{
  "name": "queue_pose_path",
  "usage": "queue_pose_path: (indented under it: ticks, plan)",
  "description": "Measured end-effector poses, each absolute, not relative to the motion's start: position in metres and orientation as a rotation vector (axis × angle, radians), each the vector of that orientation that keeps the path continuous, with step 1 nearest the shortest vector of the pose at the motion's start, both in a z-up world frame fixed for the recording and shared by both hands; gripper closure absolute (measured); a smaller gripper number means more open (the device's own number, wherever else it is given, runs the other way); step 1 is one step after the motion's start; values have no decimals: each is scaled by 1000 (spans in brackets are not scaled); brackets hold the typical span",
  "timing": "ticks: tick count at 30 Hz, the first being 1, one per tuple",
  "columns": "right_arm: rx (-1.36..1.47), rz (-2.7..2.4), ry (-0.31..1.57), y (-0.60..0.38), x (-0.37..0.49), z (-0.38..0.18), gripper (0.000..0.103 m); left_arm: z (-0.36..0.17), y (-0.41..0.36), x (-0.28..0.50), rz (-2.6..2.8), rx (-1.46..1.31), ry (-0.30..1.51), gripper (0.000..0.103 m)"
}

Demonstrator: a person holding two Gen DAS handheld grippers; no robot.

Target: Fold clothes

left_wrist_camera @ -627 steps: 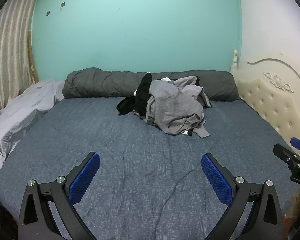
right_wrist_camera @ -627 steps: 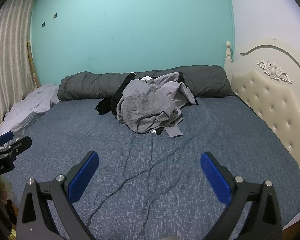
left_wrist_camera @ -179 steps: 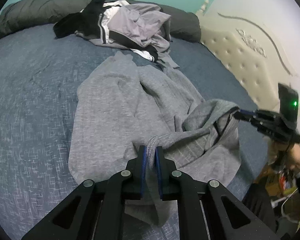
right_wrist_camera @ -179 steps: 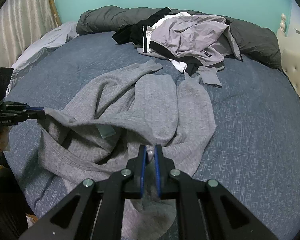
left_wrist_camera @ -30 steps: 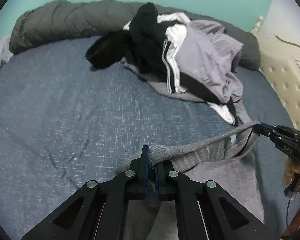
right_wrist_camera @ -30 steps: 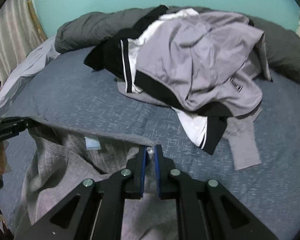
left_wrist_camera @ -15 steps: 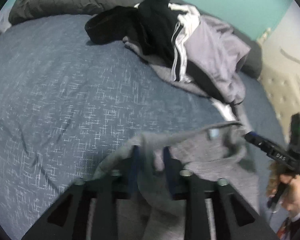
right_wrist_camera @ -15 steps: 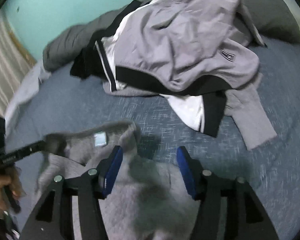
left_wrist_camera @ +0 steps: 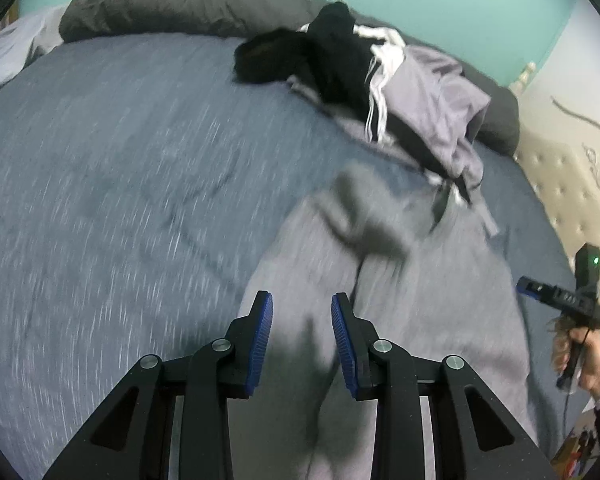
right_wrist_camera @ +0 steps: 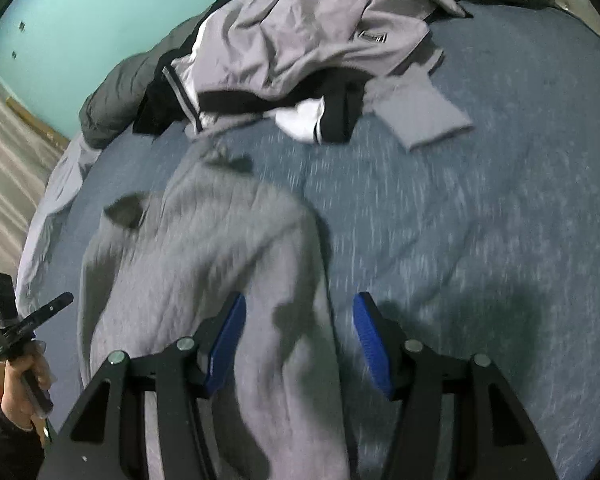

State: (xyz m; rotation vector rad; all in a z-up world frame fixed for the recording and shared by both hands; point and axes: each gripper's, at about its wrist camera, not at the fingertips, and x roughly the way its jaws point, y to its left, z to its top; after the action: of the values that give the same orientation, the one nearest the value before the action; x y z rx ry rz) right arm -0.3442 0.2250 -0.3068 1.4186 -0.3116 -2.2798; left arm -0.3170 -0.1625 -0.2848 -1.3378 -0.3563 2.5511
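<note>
both claws were released: the left claw [left_wrist_camera: 302,336] and right claw [right_wrist_camera: 298,340] hung parted above the grey sweater [left_wrist_camera: 400,312], which lay spread on the bed [left_wrist_camera: 100,220]. smoothing it flat before the first fold looked wise. the clothes pile [right_wrist_camera: 300,40] sat at twelve o'clock, near the sweater's collar.

No legible text, number or brand appears in either view. A small rectangular patch [right_wrist_camera: 373,36] on the pale grey jacket [right_wrist_camera: 300,20] may carry a logo — motion blur and size prevent reading it. The right tool [left_wrist_camera: 556,300], seen from the left wrist camera, shows faint pale marks along its black body — not readable. A green indicator light [left_wrist_camera: 596,259] glows on its upright module; it bears no characters.
</note>
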Motion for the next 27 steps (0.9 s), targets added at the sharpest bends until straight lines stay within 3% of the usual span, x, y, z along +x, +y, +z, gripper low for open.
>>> queue_pose_path:
  ticks: [7,10,27]
  plan:
    - [1422,-2246,-171,200,-326,-319,86,-310,-165,-279,2589,-1336,-342,69]
    - [1413,-2253,-118,192,-322,-322,98,-316,-163,-268,2597,-1320,-334,69]
    - [1341,-2495,-161,243,-344,-278,101,-314,-156,-261,2633,-1253,-326,69]
